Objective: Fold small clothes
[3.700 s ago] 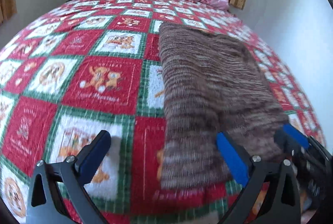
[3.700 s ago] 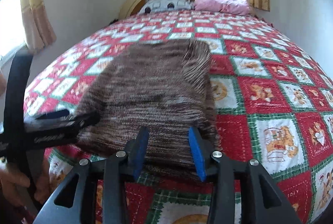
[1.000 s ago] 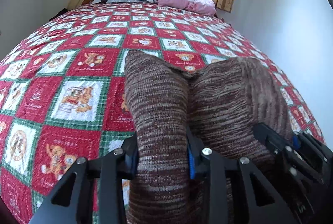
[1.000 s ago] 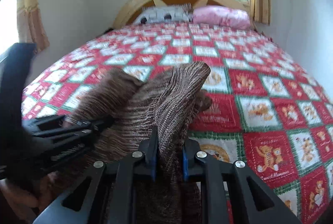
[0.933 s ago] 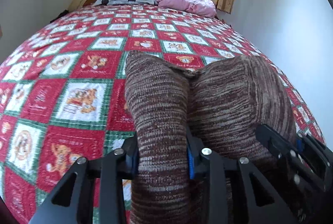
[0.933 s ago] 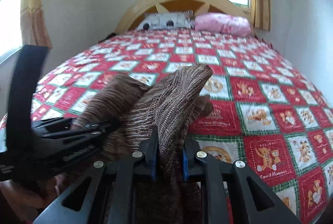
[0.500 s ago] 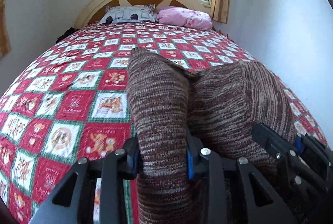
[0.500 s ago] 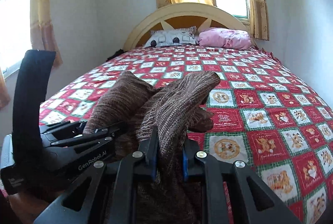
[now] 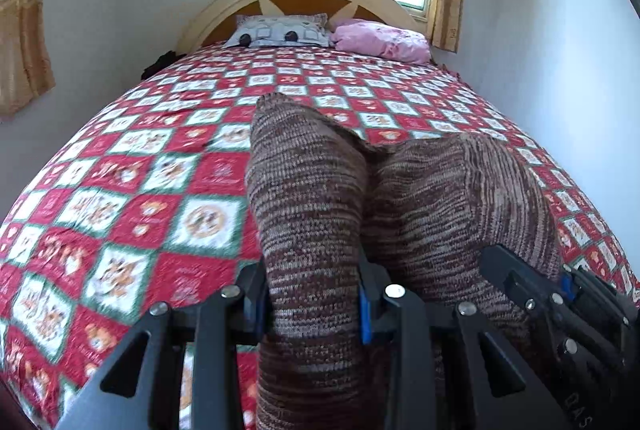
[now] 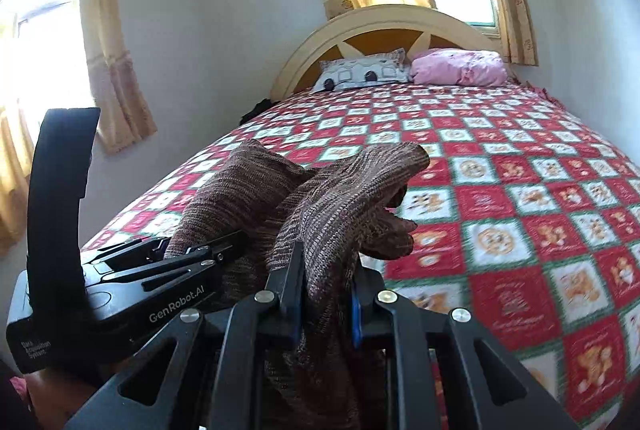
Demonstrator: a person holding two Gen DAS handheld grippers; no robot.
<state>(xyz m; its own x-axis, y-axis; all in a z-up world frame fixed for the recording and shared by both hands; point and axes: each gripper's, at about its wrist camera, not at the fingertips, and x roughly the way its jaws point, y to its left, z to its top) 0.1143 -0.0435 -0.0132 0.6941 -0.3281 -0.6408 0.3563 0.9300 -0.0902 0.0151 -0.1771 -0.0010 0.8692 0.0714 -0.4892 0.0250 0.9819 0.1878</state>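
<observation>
A brown striped knitted garment point(image 9: 420, 198) hangs lifted above the red checked bedspread point(image 9: 168, 166). My left gripper point(image 9: 312, 302) is shut on its left near corner. My right gripper point(image 10: 324, 306) is shut on its right near corner point(image 10: 340, 214). The two grippers are side by side: the right one shows at the lower right of the left wrist view point(image 9: 560, 306), the left one at the lower left of the right wrist view point(image 10: 160, 270). The knit drapes over both, folded forward, and hides the fingertips.
The bed fills both views, with a grey pillow point(image 9: 276, 34) and a pink pillow point(image 9: 380, 38) at the curved headboard point(image 10: 384, 26). White walls close in on the right; curtained windows point(image 10: 104, 58) are at the left and behind the headboard.
Both grippers closed on the garment's near edge and have lifted it off the bedspread. Over the last second both views have risen and tilted up with the knit still held.
</observation>
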